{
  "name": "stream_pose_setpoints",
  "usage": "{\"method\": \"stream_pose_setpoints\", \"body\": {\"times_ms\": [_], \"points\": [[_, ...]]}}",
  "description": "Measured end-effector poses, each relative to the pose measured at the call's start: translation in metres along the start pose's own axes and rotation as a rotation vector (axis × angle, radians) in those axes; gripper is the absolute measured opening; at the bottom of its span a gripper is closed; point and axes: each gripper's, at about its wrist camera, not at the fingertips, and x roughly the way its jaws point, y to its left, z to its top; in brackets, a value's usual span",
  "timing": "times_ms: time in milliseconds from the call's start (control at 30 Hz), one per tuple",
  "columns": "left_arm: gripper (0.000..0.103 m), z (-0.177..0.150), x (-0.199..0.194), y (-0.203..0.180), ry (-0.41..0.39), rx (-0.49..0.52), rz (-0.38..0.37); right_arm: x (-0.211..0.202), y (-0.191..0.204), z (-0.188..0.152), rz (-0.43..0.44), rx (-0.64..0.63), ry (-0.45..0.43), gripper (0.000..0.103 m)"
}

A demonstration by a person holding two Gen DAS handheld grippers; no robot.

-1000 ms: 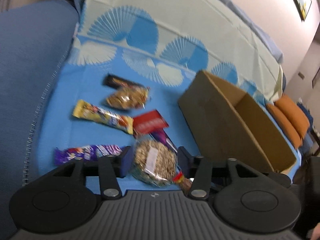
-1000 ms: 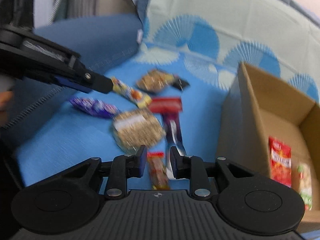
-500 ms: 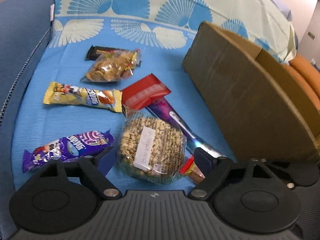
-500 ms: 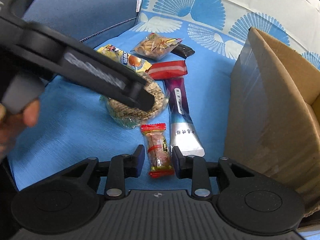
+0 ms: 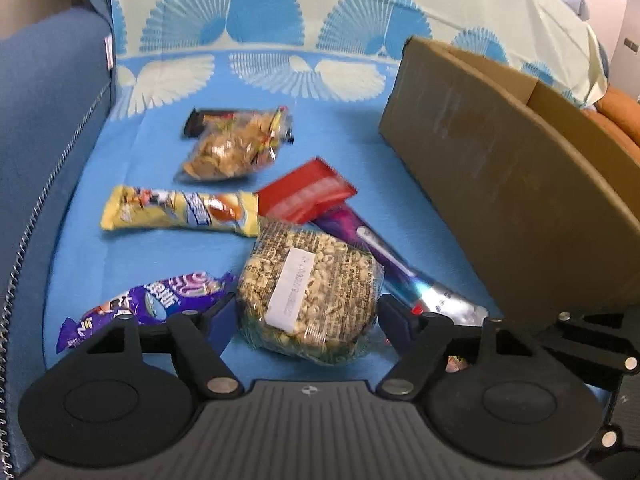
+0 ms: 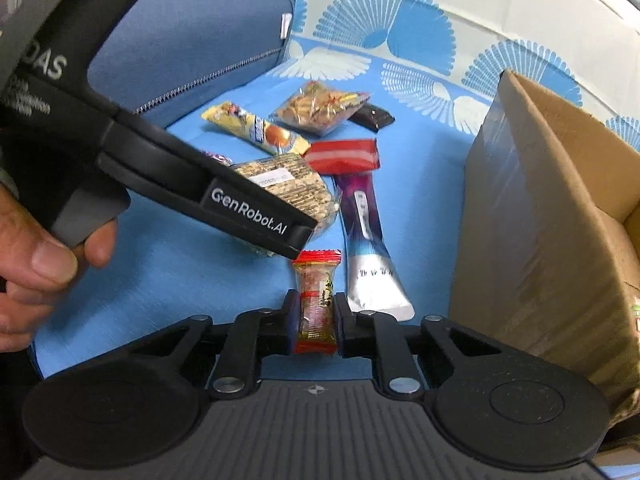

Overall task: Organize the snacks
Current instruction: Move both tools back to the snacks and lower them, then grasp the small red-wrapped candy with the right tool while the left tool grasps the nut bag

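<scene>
1. Straddling the round peanut cake [image 5: 308, 300], the left tongs [image 5: 306, 312] are standing spread wide, one finger on each side of the clear wrapper and neither visibly pressing it.
2. Closing in on the small red-ended candy [image 6: 316, 304], the right tongs [image 6: 316, 318] are sitting with both pads against the wrapper's sides, so they are grasping it; the candy is lying lengthwise between them on the blue cloth [image 6: 180, 272].
3. Lying on that cloth over a sofa seat are the other snacks: a purple biscuit pack [image 5: 148, 304] just left of the peanut cake, a yellow bar [image 5: 180, 214] behind it, a red packet [image 5: 306, 196] touching the yellow bar's end, and a long purple-and-silver sachet [image 5: 396, 268] running out from under the red packet.
4. Sitting farthest back, a clear bag of mixed nuts [image 5: 236, 148] is overlapping a dark packet [image 5: 200, 120].
5. Standing to the right of the snacks, the cardboard box [image 6: 540, 216] is showing its open top and a brown side wall.
6. Gripping the left tool's handle, the person's hand [image 6: 36, 268] is showing at the edge of the right wrist view.
</scene>
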Motion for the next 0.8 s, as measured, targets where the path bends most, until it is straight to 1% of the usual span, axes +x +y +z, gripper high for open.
{"method": "stream_pose_setpoints", "body": {"times_ms": [67,133,200,233,367,433,500,567,633,767,800], "points": [[0.077,0.003,-0.007,0.002,-0.019,-0.006,-0.009,-0.003,0.0,0.001,0.011,-0.002,-0.016,0.017],[0.077,0.007,-0.016,0.008,-0.018,-0.033,-0.005,-0.008,0.001,0.002,0.028,-0.005,-0.029,0.017],[0.077,0.011,-0.025,0.017,0.014,-0.066,-0.022,-0.012,0.003,0.003,0.039,-0.01,-0.034,0.017],[0.077,0.013,-0.031,0.021,0.035,-0.063,-0.034,-0.014,0.004,0.003,0.047,-0.008,-0.033,0.017],[0.077,0.012,-0.051,0.033,0.114,-0.007,-0.013,-0.017,0.005,0.004,0.085,0.017,-0.022,0.017],[0.077,0.005,-0.056,0.044,0.162,-0.041,-0.016,-0.018,0.007,0.004,0.106,0.025,-0.011,0.017],[0.076,-0.007,-0.054,0.056,0.219,-0.12,-0.023,-0.019,0.009,0.003,0.124,0.028,-0.002,0.017],[0.075,-0.009,-0.057,0.065,0.204,-0.182,-0.011,-0.018,0.012,0.003,0.149,0.032,0.012,0.017],[0.074,-0.009,-0.056,0.069,0.213,-0.217,-0.007,-0.017,0.014,0.001,0.167,0.037,0.03,0.018],[0.076,-0.008,-0.051,0.069,0.242,-0.234,0.024,-0.017,0.017,-0.002,0.173,0.031,0.045,0.018],[0.079,-0.008,-0.049,0.069,0.249,-0.229,0.027,-0.017,0.016,-0.003,0.172,0.031,0.044,0.018]]}}
